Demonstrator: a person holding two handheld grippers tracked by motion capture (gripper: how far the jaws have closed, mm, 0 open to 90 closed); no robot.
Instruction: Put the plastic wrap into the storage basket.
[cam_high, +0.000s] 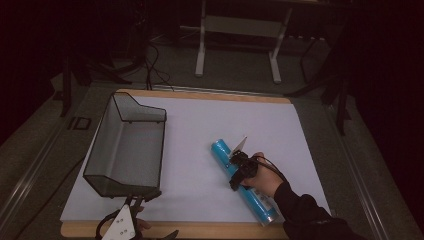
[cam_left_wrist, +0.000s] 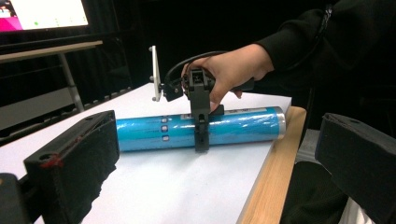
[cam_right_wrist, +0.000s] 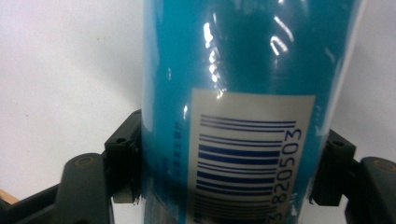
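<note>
A long blue plastic-wrapped tube (cam_high: 257, 202) lies slantwise on the white table top, right of centre. My right gripper (cam_high: 234, 175) comes down over the tube's middle, shut on it. In the right gripper view its two black jaws press the sides of the tube (cam_right_wrist: 233, 56) beside a barcode label. The left gripper view looks at the tube (cam_left_wrist: 154, 133) side-on, with the right gripper (cam_left_wrist: 201, 133) clamped across it and a hand behind. My left gripper (cam_high: 134, 201) sits at the front left edge, open, its pads (cam_left_wrist: 74, 158) wide apart with nothing between them.
A black wire mesh basket (cam_high: 150, 114) stands on the left of the white table top (cam_high: 200, 125), its near end just in front of my left gripper. The table's wooden edge (cam_high: 200, 230) runs along the front. Beyond the table are a metal stand (cam_high: 200, 50) and cables.
</note>
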